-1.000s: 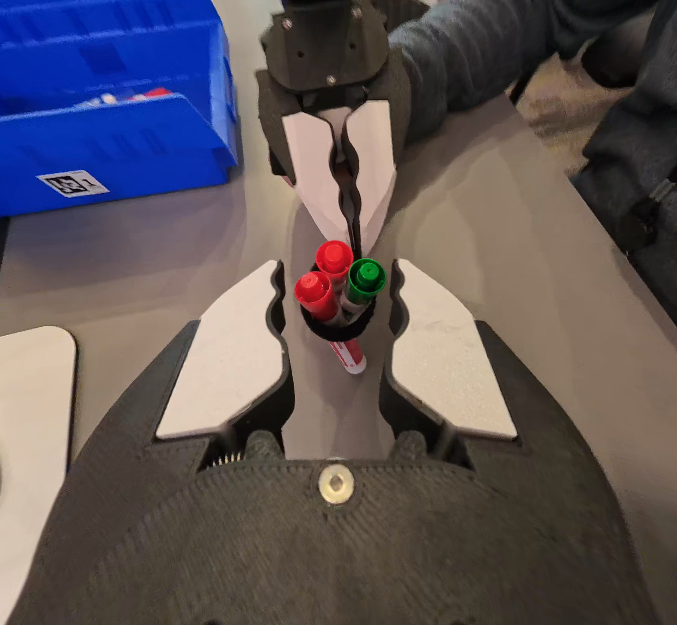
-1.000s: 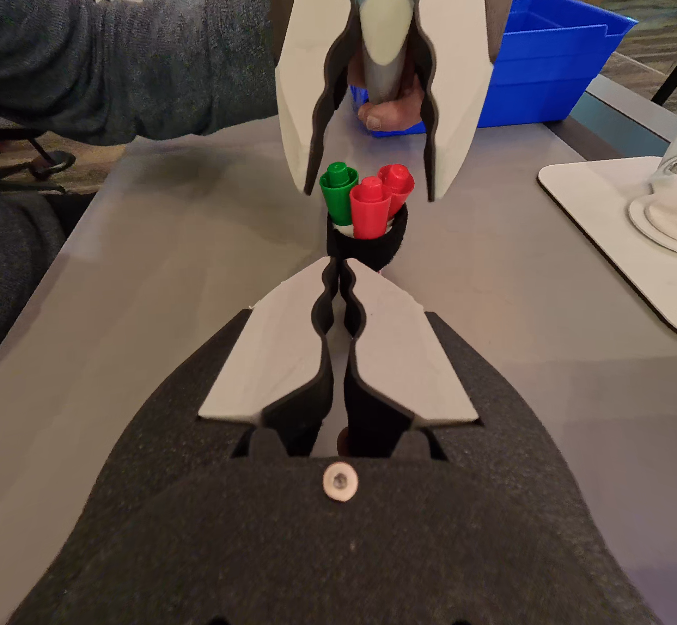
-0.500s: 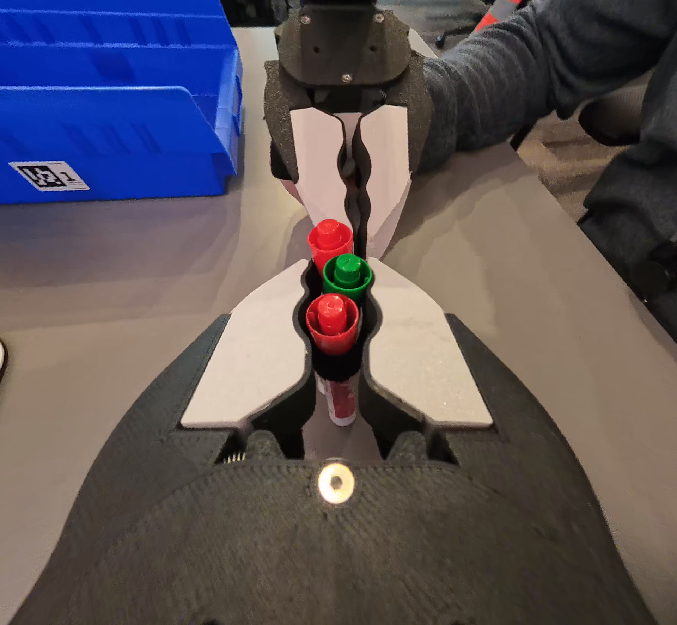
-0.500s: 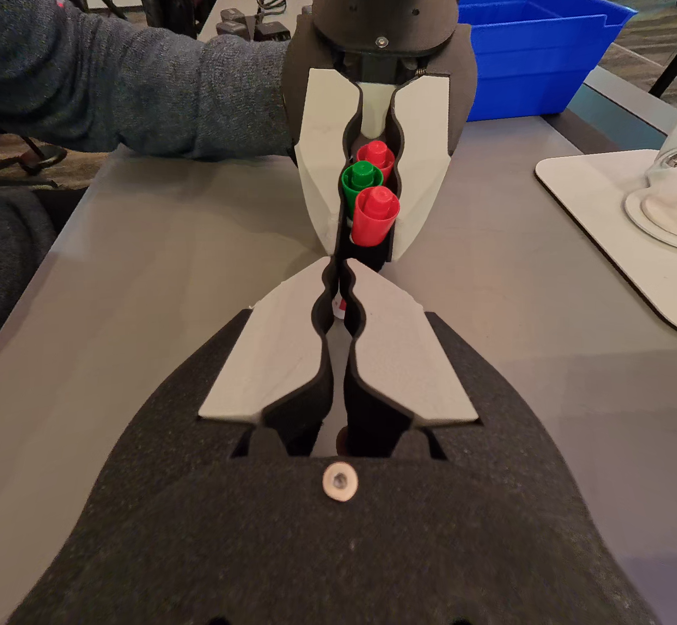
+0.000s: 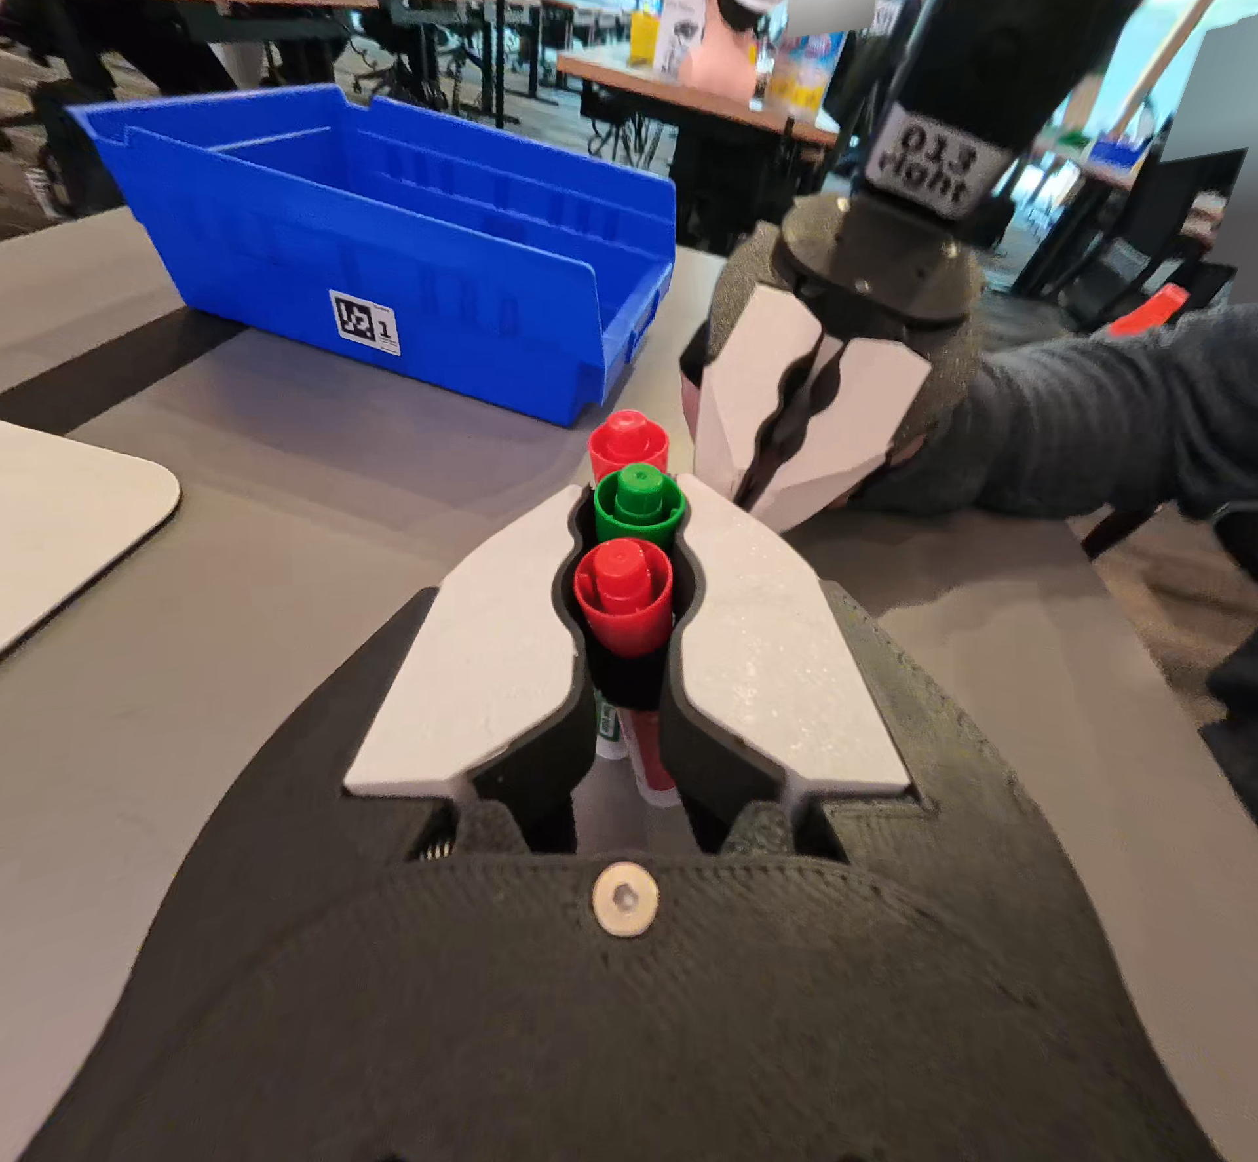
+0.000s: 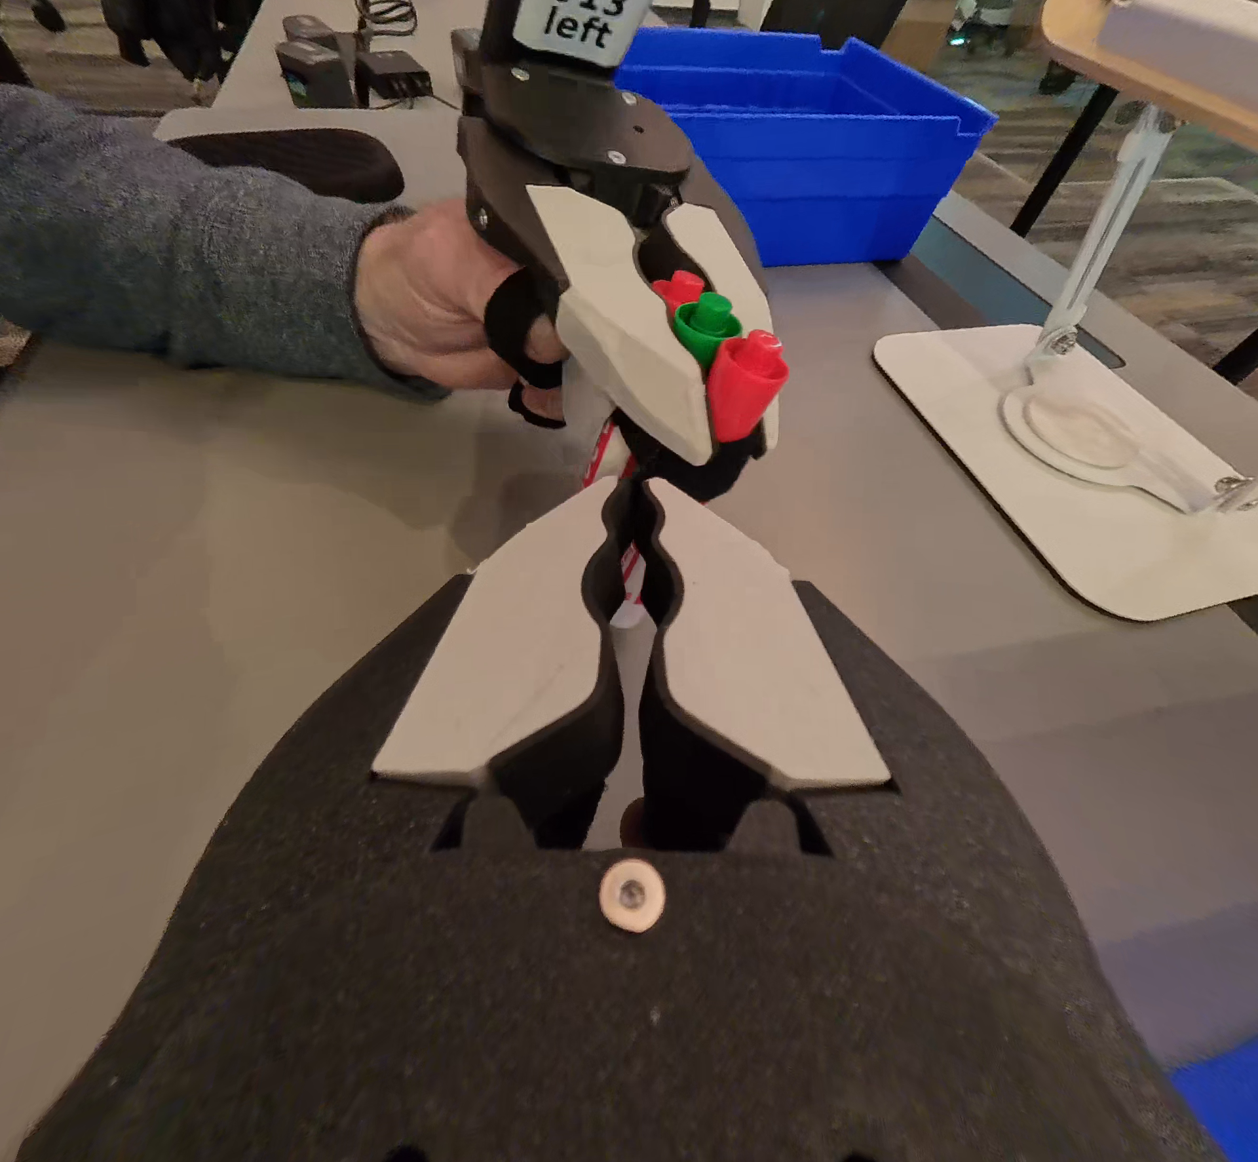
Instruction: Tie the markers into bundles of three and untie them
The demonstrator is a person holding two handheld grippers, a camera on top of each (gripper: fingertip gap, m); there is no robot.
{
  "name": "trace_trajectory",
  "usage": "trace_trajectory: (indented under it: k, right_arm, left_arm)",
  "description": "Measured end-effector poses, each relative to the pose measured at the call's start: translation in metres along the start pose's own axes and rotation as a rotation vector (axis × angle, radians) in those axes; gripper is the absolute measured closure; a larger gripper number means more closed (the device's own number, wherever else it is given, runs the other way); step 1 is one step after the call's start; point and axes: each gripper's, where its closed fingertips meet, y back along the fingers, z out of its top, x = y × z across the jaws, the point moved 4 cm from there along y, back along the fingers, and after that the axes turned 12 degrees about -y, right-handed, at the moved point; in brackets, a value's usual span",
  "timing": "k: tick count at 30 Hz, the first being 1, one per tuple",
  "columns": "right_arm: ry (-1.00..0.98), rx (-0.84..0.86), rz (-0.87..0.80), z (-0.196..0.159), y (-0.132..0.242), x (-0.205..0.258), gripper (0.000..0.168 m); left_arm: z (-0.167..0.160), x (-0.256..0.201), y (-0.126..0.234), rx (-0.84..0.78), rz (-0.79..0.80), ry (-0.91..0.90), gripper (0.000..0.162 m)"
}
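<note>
Three markers are bundled by a black band [image 5: 623, 680]: a red-capped one [image 5: 623, 598] nearest, a green-capped one [image 5: 638, 510] in the middle, and a red-capped one [image 5: 626, 445] farthest. My left gripper [image 5: 636, 489] is shut on the bundle just above the band. In the right wrist view the left gripper [image 6: 735, 441] holds the bundle [image 6: 711, 326] tilted above the table. My right gripper [image 6: 633, 486] is shut, its tips right by the band [image 6: 715, 475]; nothing shows between its fingers. In the left wrist view the right gripper [image 5: 749, 503] sits just right of the bundle.
A blue bin [image 5: 381, 230] stands on the grey table [image 5: 272, 584] at the back left; it also shows in the right wrist view [image 6: 817, 149]. A white mat [image 5: 61, 516] lies at the left. A white base with a clear stand [image 6: 1062, 469] is at the right. My right fingertips sit around 4 cm from my left ones.
My left gripper went from open to shut on the bundle, then raised and tilted it. The right gripper stayed shut and now sits to the bundle's right.
</note>
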Motion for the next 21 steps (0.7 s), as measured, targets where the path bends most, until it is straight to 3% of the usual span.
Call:
trace_trajectory:
  k: [5,8,18,21]
  right_arm:
    - [-0.017,0.010,-0.075,-0.001,-0.008,-0.002,0.168]
    - [0.007,0.027,-0.022,0.000,-0.022,0.020,0.168]
    - [0.005,-0.009,-0.077,0.005,-0.032,0.020,0.168]
    - [0.021,0.018,-0.056,0.002,-0.034,0.020,0.147]
  left_arm:
    - [-0.007,0.006,-0.001,0.046,0.138,0.025,0.144]
    - [-0.011,0.017,0.002,0.039,0.269,0.053,0.144]
    - [-0.004,0.026,0.010,-0.075,0.306,0.183,0.144]
    - [-0.005,0.026,0.008,-0.130,0.255,0.238,0.144]
